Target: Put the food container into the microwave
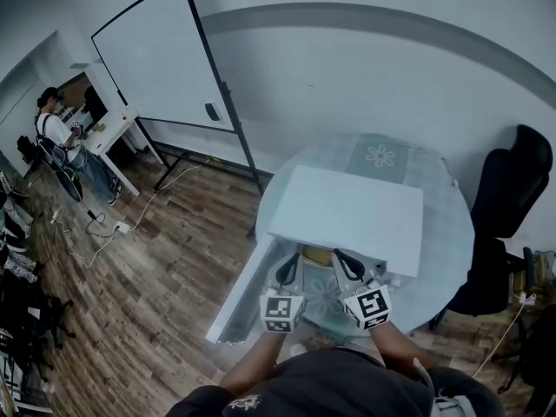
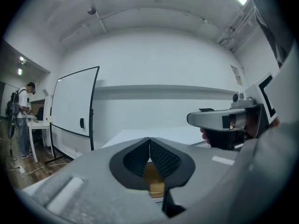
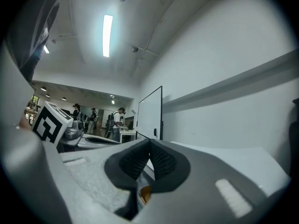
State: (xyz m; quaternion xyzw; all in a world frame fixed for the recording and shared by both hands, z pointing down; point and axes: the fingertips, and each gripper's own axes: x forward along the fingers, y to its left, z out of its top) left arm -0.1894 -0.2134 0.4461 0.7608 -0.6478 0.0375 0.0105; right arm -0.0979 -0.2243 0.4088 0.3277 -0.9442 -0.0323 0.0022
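The white microwave (image 1: 347, 207) stands on a round glass table (image 1: 443, 268), its door (image 1: 236, 295) swung open toward the left. Both grippers sit side by side just in front of the opening. My left gripper (image 1: 287, 269) has its black pads (image 2: 161, 160) pressed together at the tips. My right gripper (image 1: 349, 265) is also shut, pads (image 3: 161, 164) touching. A yellowish thing (image 1: 317, 254), probably the food container, lies between and just beyond them; it shows below the pads as a yellow-brown patch (image 2: 154, 178) and an orange patch (image 3: 145, 193). Whether either gripper touches it is hidden.
A whiteboard on a stand (image 1: 161, 55) is at the back left, with cables on the wooden floor. A black office chair (image 1: 512, 198) stands right of the table. A person (image 1: 61, 142) stands at a white desk far left. The wall runs behind the table.
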